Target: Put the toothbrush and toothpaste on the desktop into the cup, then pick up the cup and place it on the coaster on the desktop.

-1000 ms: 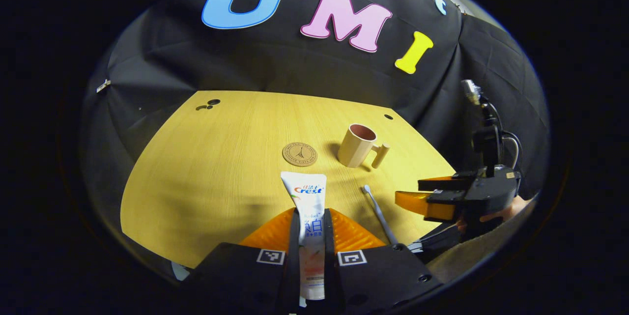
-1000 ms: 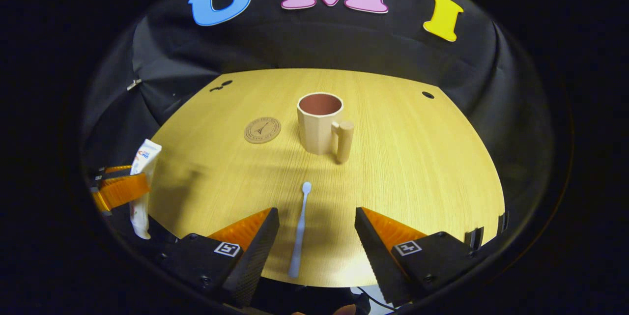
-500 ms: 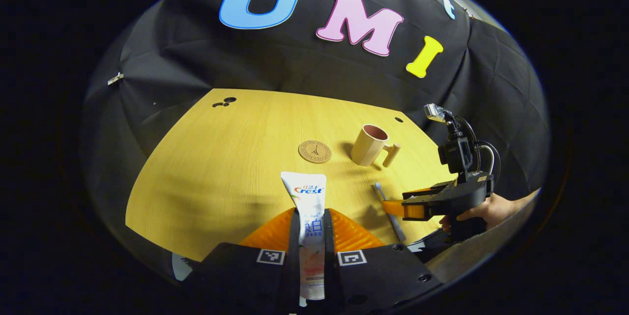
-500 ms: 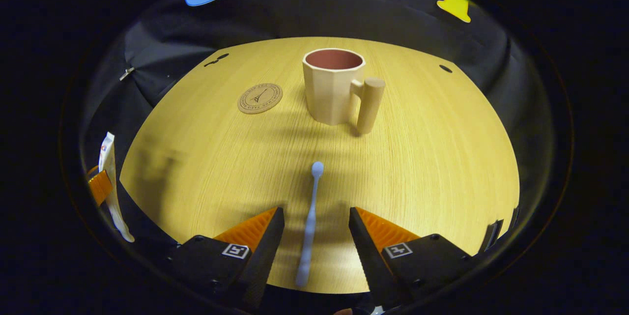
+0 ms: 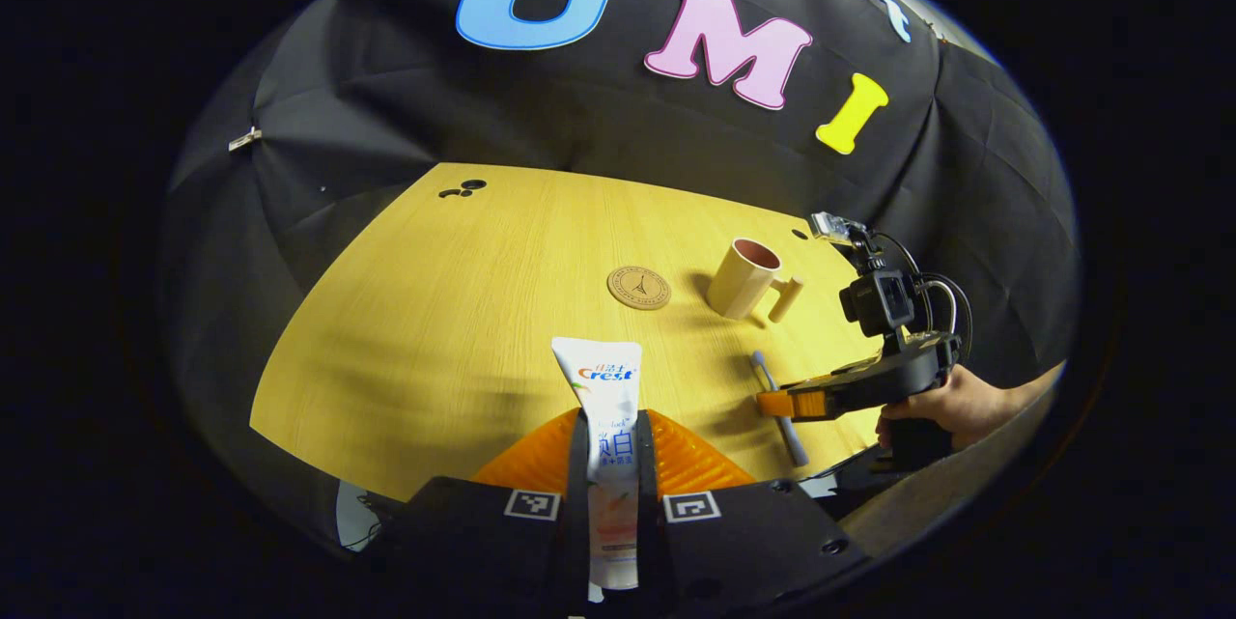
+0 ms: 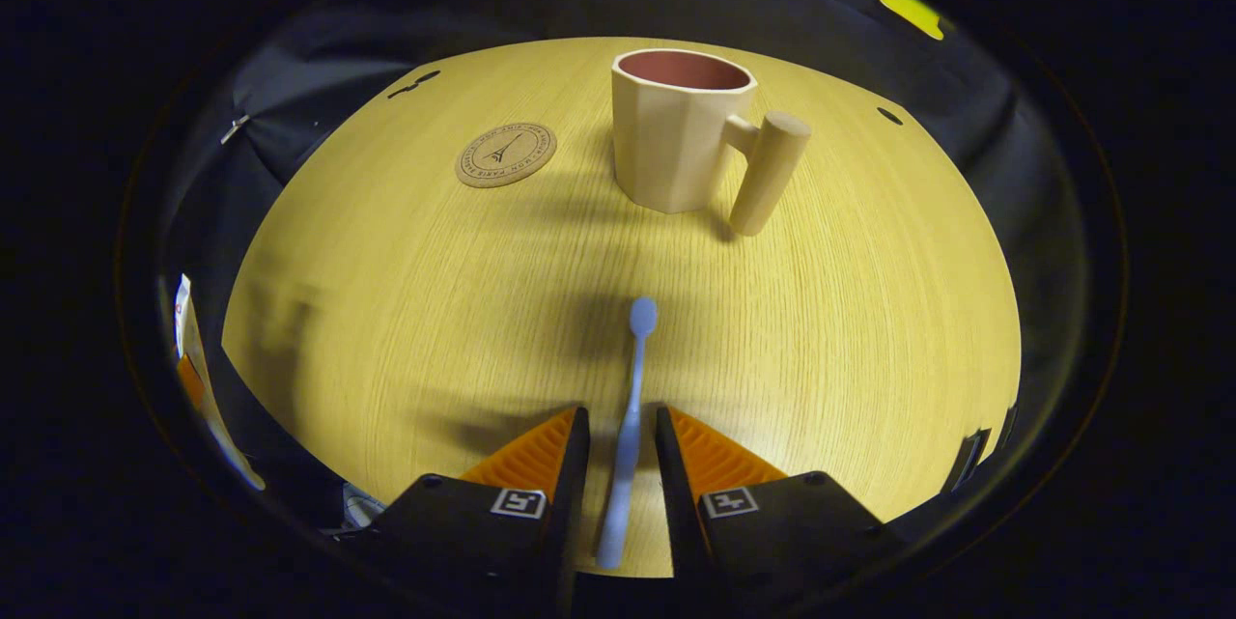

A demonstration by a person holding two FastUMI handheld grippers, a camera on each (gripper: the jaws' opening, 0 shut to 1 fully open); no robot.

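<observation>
You are holding the toothpaste (image 5: 607,426) clamped between the left gripper (image 5: 611,436) jaws, well short of the cup (image 6: 679,131), which is standing empty on the table (image 6: 386,291) just right of the coaster (image 6: 505,154). Your right gripper (image 6: 621,436) is straddling the toothbrush (image 6: 630,407), lying in front of the cup; its jaws, wide apart half a second ago, are now narrowing to a slim gap, seemingly not yet gripping. Both items and the cup's move to the coaster are still awaiting you.
</observation>
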